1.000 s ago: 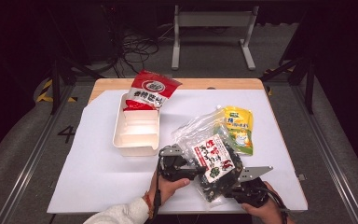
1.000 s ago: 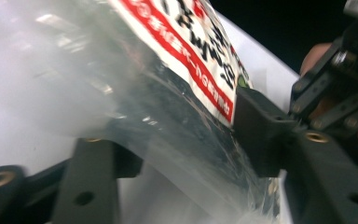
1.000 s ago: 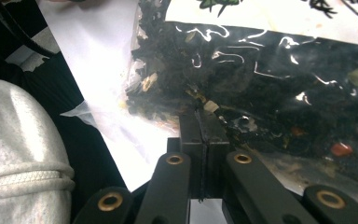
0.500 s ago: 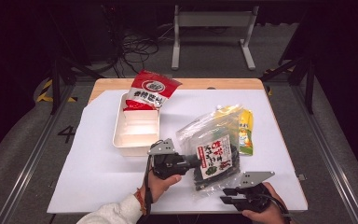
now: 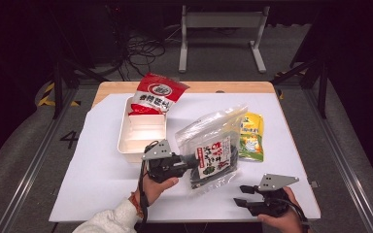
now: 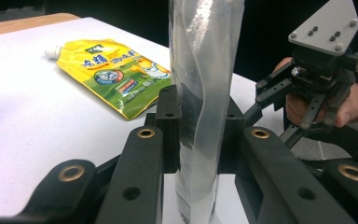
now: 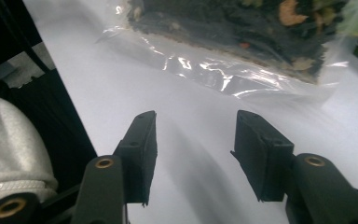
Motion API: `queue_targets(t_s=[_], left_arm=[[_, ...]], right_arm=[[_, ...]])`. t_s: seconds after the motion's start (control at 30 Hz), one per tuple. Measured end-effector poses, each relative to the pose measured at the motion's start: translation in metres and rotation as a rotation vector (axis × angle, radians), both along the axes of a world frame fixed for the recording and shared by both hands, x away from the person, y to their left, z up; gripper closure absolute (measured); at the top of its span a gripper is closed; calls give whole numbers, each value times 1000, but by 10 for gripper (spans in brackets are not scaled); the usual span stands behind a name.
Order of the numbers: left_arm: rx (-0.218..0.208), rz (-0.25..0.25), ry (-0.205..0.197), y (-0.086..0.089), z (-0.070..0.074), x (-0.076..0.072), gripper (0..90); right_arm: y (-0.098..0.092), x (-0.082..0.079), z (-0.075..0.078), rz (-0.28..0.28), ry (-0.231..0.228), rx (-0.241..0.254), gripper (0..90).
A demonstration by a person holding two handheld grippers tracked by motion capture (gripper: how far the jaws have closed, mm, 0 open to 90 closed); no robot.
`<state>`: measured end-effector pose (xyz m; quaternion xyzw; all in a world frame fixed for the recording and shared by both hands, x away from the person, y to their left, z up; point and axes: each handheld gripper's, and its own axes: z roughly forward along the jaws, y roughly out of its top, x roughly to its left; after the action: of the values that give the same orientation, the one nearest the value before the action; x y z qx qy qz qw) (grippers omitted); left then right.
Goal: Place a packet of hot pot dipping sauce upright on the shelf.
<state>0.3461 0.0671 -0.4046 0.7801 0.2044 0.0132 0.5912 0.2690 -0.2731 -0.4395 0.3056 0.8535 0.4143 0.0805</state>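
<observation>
Partly claw-covered clear bag edge

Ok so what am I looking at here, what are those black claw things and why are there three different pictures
They are hand-held grippers: a person holds one two-jaw tool in each hand at a white-covered table. The high view looks down from above; the other two pictures come from cameras riding on each gripper, looking along its black jaws.

The left gripper is clamped on a clear plastic bag of dark dried food, lifting it on edge; its own camera shows the bag pinched between the pads. The right gripper holds nothing; its jaws have just been opening. Also on the table: a white rectangular tray, a red snack packet and a yellow spouted pouch.
</observation>
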Motion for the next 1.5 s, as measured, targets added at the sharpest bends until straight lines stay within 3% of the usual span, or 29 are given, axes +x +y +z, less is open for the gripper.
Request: queue_targets(t_s=[0.27, 0.37, 0.7, 0.77, 1.1, 1.27, 1.43, 1.5], left_arm=[[24, -24, -66, 2, 7, -3, 770], [25, -14, -69, 3, 8, -3, 771], [11, 22, -104, 24, 23, 1, 773], [5, 32, -127, 32, 30, 1, 773], [-65, 121, -170, 74, 51, 7, 772], [-85, 171, -203, 95, 60, 9, 772], [-107, 220, -240, 116, 66, 12, 772], [-109, 262, -252, 126, 69, 13, 772]], right_arm=[[-4, 1, 0, -40, -23, -4, 432], [-5, 2, 0, -53, -24, 1, 419], [-9, 4, 1, -100, -32, 14, 386], [-10, 4, 1, -101, -32, 18, 392], [-11, 4, 2, -118, -64, 8, 372], [-6, 1, 1, -79, -97, -33, 386], [-7, 3, -1, -92, -84, -26, 376], [-8, 3, -2, -92, -81, -25, 377]])
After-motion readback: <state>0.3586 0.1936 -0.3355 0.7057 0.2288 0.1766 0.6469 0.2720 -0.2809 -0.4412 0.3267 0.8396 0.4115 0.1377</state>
